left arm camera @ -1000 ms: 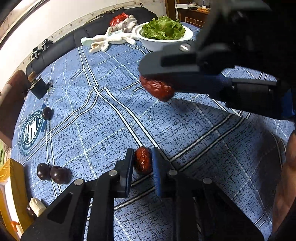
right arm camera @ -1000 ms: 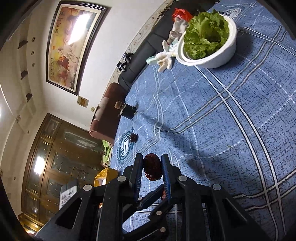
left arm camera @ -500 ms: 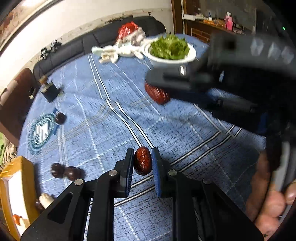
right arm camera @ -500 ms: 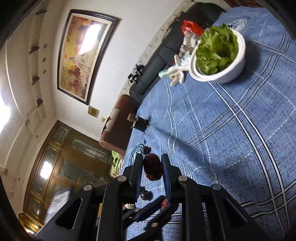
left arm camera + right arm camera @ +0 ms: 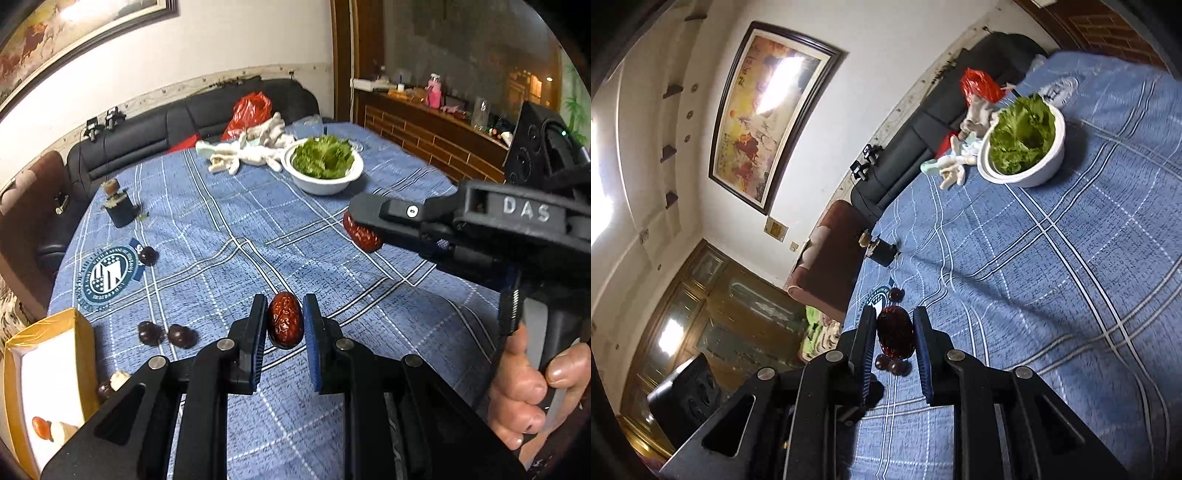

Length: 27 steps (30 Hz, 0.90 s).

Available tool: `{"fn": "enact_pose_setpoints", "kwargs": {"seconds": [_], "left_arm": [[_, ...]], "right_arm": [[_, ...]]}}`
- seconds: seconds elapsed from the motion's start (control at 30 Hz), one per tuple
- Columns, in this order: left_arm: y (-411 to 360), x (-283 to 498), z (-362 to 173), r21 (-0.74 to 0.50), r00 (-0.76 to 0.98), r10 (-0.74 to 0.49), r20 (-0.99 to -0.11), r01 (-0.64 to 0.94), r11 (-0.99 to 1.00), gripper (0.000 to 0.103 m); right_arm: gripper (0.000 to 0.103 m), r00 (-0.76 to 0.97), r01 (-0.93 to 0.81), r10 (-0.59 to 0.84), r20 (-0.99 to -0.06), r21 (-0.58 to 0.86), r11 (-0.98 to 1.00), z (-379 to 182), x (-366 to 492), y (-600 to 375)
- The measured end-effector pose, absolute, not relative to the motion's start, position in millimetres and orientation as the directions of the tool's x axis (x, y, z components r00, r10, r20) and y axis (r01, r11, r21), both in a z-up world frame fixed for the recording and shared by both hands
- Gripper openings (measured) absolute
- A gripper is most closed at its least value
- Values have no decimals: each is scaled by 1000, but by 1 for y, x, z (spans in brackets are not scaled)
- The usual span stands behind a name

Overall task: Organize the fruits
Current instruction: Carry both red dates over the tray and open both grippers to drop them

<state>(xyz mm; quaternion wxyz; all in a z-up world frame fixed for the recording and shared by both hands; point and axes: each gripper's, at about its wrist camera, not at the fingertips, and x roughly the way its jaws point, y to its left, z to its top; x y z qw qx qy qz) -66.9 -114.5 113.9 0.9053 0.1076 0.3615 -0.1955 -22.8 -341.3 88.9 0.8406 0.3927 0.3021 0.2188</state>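
Left wrist view: a red date (image 5: 284, 325) sits pinched between the left gripper (image 5: 284, 332) pads, held above the blue checked tablecloth (image 5: 229, 221) near its front edge; the right gripper (image 5: 894, 341) clamps a second date (image 5: 895, 338), while dark round fruits (image 5: 166, 334) lie toward the cloth's left edge beside a yellow box (image 5: 79, 332)

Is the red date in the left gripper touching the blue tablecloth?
Apart. In the left wrist view the left gripper pinches the red date between both pads, and the blue tablecloth lies well beyond it.
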Motion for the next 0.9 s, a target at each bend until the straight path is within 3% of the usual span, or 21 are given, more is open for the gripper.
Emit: {"fn": "enact_pose_setpoints", "kwargs": {"seconds": [0.6,0.9], "left_arm": [[-22,-123,149,-26,746,-340,-573,398,917,17],[59,-145,147,-45,802,-235,-549,253,966,17]], "right_arm": [[21,683,-209,611,-400,694,689,122,-59,-251],[21,537,-300,716,-446,693,656,113,-55,-162]]}}
